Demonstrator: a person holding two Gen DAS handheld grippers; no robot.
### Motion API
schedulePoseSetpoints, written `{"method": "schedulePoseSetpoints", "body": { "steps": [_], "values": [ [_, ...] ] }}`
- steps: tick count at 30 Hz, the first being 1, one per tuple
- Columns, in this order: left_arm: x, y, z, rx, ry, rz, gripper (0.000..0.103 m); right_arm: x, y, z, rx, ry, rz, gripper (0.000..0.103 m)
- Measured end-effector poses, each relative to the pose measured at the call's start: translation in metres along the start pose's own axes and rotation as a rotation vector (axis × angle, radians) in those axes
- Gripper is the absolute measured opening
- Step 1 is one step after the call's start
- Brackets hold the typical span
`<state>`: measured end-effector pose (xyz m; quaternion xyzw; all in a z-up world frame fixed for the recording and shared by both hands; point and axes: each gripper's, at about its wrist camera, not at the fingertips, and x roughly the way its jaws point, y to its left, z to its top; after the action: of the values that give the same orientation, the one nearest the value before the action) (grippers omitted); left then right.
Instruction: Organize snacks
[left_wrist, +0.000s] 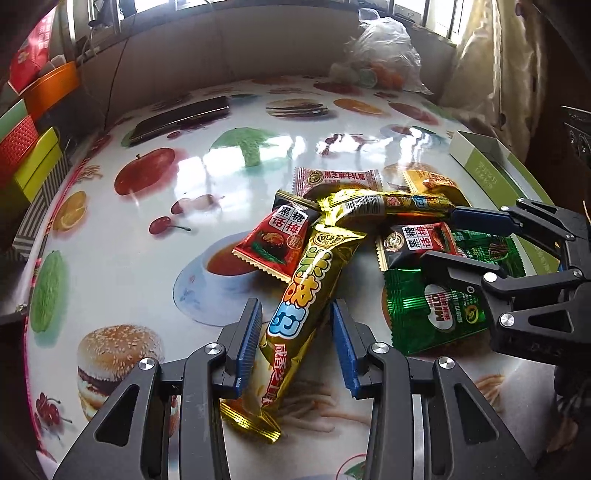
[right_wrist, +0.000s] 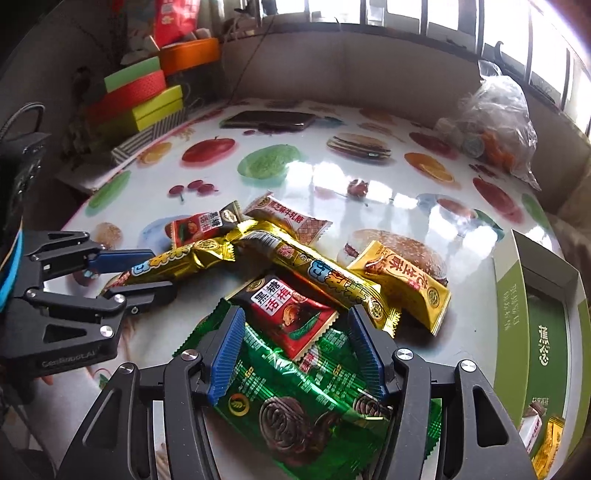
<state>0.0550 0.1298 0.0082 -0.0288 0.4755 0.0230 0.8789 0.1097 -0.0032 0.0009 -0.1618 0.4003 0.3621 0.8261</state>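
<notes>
A pile of snack packets lies on the food-print table (left_wrist: 155, 229). My left gripper (left_wrist: 297, 328) is open, its blue pads on either side of a long gold snack bar (left_wrist: 314, 280), without pressing it; it also shows in the right wrist view (right_wrist: 162, 269). My right gripper (right_wrist: 295, 339) is open astride a green Milo packet (right_wrist: 295, 398) and a red-black plum candy packet (right_wrist: 286, 314). In the left wrist view the right gripper (left_wrist: 439, 236) sits over the green packet (left_wrist: 424, 314). A second gold bar (right_wrist: 317, 269), a yellow packet (right_wrist: 402, 284) and a pink-white candy (left_wrist: 338, 181) lie nearby.
A green and white open box (right_wrist: 546, 325) with a few snacks in it stands at the right edge. A dark phone (left_wrist: 181, 116) lies at the back. Coloured boxes (right_wrist: 147, 96) are stacked at the left, and a plastic bag (left_wrist: 380, 55) sits at the back right.
</notes>
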Motion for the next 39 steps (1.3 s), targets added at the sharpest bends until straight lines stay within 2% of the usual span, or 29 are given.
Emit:
{"method": "schedulePoseSetpoints", "body": {
  "steps": [7, 22, 24, 27, 39],
  "values": [
    [0.002, 0.003, 0.005, -0.014, -0.005, -0.009, 0.040, 0.013, -0.002, 0.007, 0.000, 0.025, 0.003, 0.058],
    [0.003, 0.001, 0.006, -0.036, -0.016, -0.014, 0.039, 0.016, 0.000, 0.004, 0.018, 0.024, 0.020, 0.037],
    [0.003, 0.000, 0.006, -0.035, -0.018, -0.017, 0.032, 0.015, 0.000, 0.004, 0.023, 0.023, 0.024, 0.035],
    [0.001, 0.000, 0.004, -0.040, -0.017, -0.020, 0.027, 0.013, 0.001, 0.003, 0.030, 0.020, 0.027, 0.034],
    [-0.017, -0.007, 0.002, -0.057, -0.053, -0.028, 0.024, 0.000, 0.007, -0.002, 0.054, -0.007, 0.032, 0.034]
  ]
}}
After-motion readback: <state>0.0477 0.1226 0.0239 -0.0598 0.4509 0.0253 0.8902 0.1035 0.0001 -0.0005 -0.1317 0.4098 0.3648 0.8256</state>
